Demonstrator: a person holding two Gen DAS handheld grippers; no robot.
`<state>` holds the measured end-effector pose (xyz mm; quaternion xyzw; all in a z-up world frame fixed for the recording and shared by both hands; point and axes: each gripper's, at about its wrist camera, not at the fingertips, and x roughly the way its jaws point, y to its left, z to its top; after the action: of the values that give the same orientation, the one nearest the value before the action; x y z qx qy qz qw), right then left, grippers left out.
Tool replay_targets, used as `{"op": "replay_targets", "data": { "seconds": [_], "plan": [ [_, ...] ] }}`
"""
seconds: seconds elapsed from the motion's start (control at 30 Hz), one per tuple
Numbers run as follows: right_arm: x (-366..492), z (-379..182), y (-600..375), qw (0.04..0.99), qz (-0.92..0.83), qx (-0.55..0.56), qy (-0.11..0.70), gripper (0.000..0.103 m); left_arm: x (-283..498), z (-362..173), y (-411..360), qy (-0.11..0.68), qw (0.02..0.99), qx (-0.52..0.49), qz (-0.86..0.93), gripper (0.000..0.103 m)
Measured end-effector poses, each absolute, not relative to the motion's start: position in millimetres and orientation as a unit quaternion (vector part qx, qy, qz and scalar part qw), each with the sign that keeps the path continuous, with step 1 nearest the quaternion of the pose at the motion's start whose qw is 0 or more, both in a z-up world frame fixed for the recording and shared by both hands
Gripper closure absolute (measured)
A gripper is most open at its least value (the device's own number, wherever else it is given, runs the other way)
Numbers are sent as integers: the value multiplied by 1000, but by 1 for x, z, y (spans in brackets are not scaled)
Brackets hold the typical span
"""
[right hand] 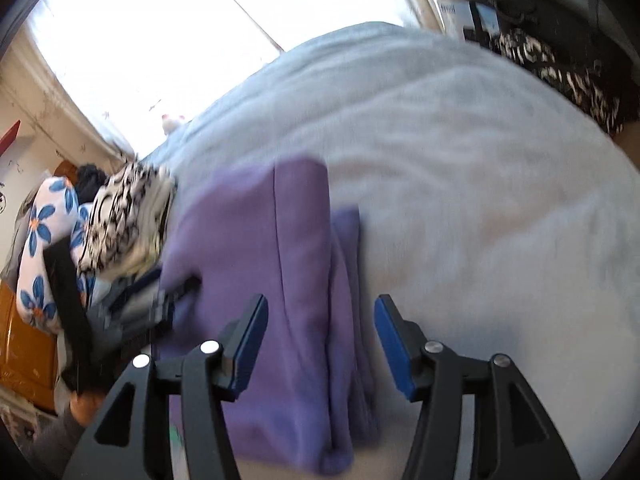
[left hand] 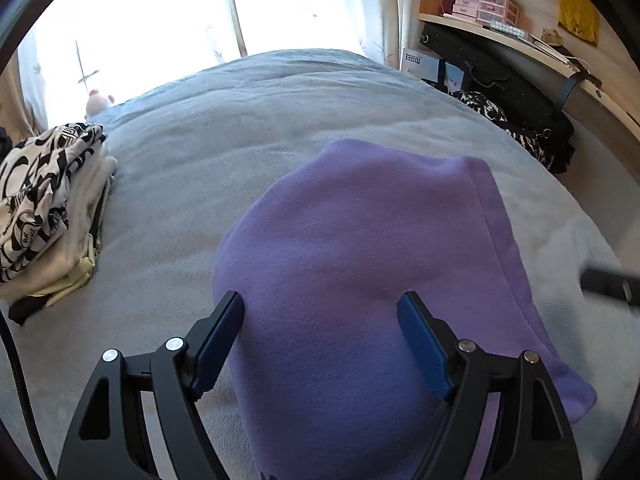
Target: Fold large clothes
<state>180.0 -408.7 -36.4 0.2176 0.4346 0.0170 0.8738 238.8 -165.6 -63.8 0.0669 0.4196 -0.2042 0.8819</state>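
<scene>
On the bed: purple garment (left hand: pixel 360 248) lies folded on grey blanket (left hand: pixel 192 168).
Left gripper (left hand: pixel 320 312): fingers apart, empty, over garment.
Right gripper (right hand: pixel 320 316): fingers apart, empty, above garment's edge.

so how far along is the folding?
Done: a stack of folded clothes sits on the bed. In hand: the purple sweatshirt lies partly folded, layers doubled along one side in the right wrist view. Left gripper and right gripper are both open above it, holding nothing. Left: finish its folds, then stack it.

Grey blanket (left hand: pixel 240 128); black case (left hand: pixel 508 80) under shelf w/ pink drawers (left hand: pixel 480 6).
</scene>
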Motion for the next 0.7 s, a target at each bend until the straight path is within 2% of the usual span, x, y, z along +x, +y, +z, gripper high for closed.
{"op": "replay_targets", "data": {
  "seconds": [0.23, 0.37, 0.4, 0.43, 0.47, 0.63, 0.7],
  "plan": [
    [254, -51, -400, 858, 3, 234, 457, 48, 256, -31, -149, 395, 888, 8, -236, 25],
    [280, -71, -401, 843, 5, 271, 464, 48, 281, -33, -146, 405, 889, -4, -212, 25],
    [284, -74, -400, 843, 8, 267, 466, 50, 292, -40, -146, 415, 888, -6, -198, 26],
    [287, -77, -397, 845, 4, 254, 471, 72, 299, -46, -145, 425, 885, -7, -189, 28],
    [291, -80, -393, 843, -4, 236, 483, 85, 306, -52, -145, 435, 882, -10, -180, 32],
    [292, -89, -385, 848, -48, 199, 489, 85, 328, -75, -142, 463, 868, -57, -174, 31],
    [295, -102, -384, 844, -57, 193, 497, 84, 333, -84, -143, 477, 859, -68, -171, 28]
  ]
}}
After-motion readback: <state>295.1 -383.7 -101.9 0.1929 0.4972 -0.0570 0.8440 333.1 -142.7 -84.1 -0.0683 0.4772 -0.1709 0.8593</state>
